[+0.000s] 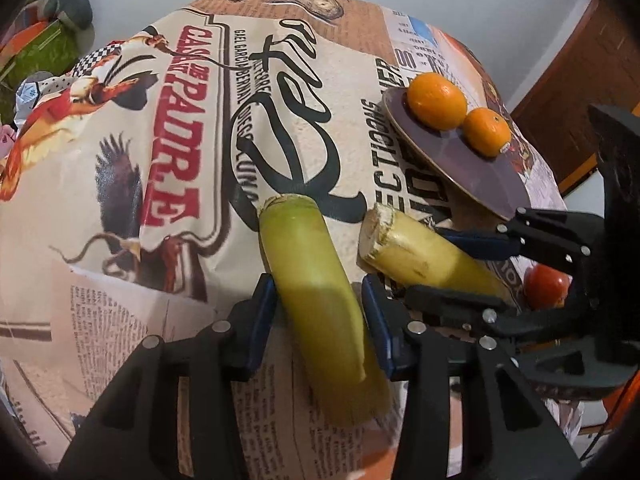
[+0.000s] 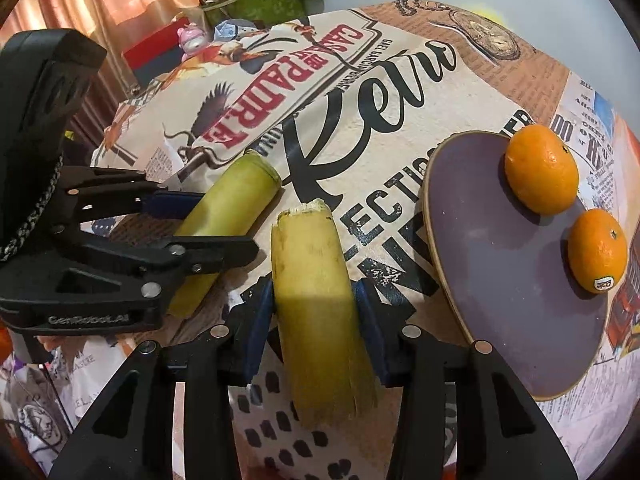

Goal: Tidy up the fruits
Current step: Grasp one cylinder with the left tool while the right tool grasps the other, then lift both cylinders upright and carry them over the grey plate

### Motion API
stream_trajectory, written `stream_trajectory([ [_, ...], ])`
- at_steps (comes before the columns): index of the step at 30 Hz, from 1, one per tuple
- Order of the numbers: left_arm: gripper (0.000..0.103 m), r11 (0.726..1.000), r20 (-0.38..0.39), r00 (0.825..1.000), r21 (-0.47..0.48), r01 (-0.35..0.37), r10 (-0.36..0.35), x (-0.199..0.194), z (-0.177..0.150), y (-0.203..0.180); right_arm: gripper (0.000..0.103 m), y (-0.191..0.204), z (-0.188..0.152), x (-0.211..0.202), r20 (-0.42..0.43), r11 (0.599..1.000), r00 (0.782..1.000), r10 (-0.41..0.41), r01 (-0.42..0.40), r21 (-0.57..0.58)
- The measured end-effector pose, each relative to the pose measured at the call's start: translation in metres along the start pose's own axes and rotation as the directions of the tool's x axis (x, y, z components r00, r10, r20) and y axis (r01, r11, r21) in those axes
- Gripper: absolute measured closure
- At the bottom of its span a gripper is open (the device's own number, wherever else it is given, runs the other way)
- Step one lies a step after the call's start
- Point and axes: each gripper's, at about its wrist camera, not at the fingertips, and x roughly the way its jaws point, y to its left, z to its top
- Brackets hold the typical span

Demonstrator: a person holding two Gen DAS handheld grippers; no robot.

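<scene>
Two yellow-green cut stalk pieces are sitting side by side over the printed newspaper-pattern tablecloth (image 1: 192,168), the greener piece (image 1: 316,280) clamped in the left gripper (image 1: 320,312), the yellower piece (image 2: 312,288) clamped in the right gripper (image 2: 316,320), while two oranges (image 2: 541,169) (image 2: 597,250) are resting on one purple round plate (image 2: 500,272) alongside.

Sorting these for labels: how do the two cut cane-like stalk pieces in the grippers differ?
The greener stalk piece, in the left gripper, has smooth pale-green skin and a fairly even cut end. The yellower stalk piece, in the right gripper, shows brown flecks and a ragged, fibrous end. Both are cylindrical and clamped between blue pads.
</scene>
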Motion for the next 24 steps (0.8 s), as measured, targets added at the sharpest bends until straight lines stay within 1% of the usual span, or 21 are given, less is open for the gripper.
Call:
stream_trajectory([
  [3,0.061,1.000,0.015,1.000,-0.021,0.001,0.000,-0.001,0.000,0.001,0.065,-0.002,-0.002,-0.004,0.015,1.000,1.000,-0.014,0.013,0.015],
  [6,0.065,0.999,0.029,1.000,-0.040,0.010,-0.009,-0.006,-0.003,0.001,0.065,-0.003,-0.005,-0.015,0.052,0.999,0.998,-0.022,0.020,0.037],
  [7,0.067,0.999,0.033,0.999,-0.039,0.010,-0.008,-0.008,-0.004,-0.001,0.066,-0.004,-0.006,-0.019,0.062,0.999,0.998,-0.024,0.021,0.042],
  [10,0.069,1.000,0.062,0.998,-0.005,-0.013,0.013,-0.022,-0.007,-0.011,0.066,-0.006,-0.008,-0.036,0.110,0.997,0.993,-0.044,0.037,0.065],
  [14,0.070,1.000,0.126,0.992,0.028,-0.001,-0.002,-0.049,-0.008,-0.027,0.068,-0.014,-0.012,-0.064,0.183,0.992,0.981,-0.066,0.044,0.121],
  [19,0.070,0.997,0.206,0.978,0.070,-0.015,0.000,-0.081,-0.006,-0.050,0.068,-0.023,-0.017,-0.097,0.258,0.981,0.962,-0.094,0.046,0.186],
  [24,0.070,0.996,0.253,0.967,0.093,-0.010,-0.014,-0.099,-0.003,-0.067,0.068,-0.030,-0.022,-0.125,0.308,0.975,0.943,-0.127,0.060,0.216],
])
